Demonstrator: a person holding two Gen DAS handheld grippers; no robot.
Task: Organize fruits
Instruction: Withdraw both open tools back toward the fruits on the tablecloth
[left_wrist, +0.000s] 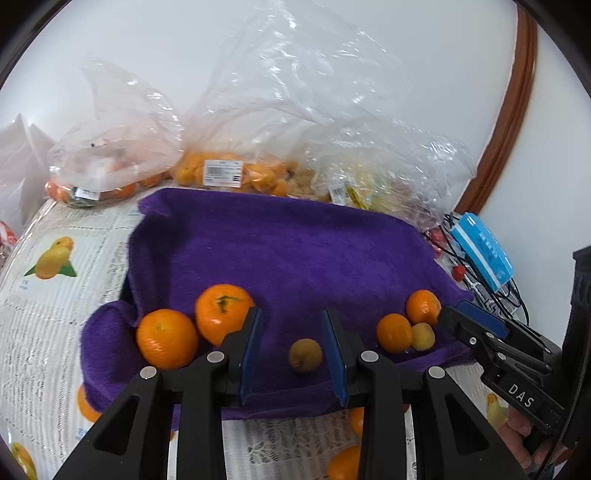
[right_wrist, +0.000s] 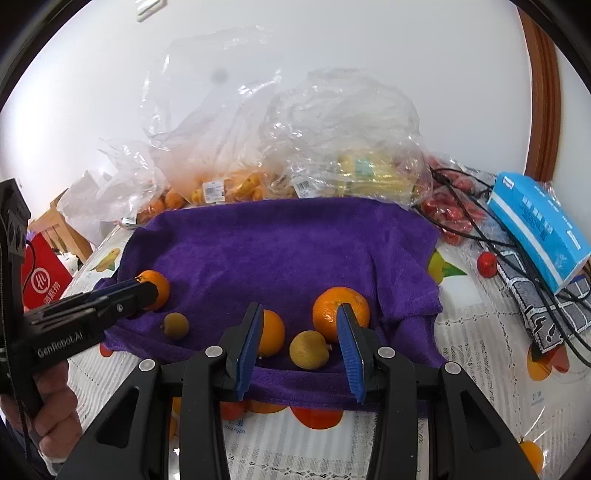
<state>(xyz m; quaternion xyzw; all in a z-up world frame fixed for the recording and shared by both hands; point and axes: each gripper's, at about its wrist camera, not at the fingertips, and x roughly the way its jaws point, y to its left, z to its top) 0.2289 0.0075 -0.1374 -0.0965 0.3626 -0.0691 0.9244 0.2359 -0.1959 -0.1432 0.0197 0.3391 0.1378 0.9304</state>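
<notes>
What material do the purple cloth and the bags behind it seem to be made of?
Purple cloth: apparently soft pile fabric, like fleece or terry; matte, fuzzy surface with rounded folds.
Bags: thin clear plastic film; glossy, crinkled, see-through, oranges visible inside.

Two large oranges (left_wrist: 192, 326) touching at the purple towel's (left_wrist: 280, 243) left front, small brownish fruit (left_wrist: 305, 355) alone mid-front, two small oranges (left_wrist: 408, 321) and a yellow fruit (left_wrist: 423, 336) clustered right.

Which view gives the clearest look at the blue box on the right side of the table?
The right wrist view. The blue box is large there, its printed top and one end showing, lying over black cables. In the left wrist view it is smaller, squeezed near the picture's edge.
</notes>
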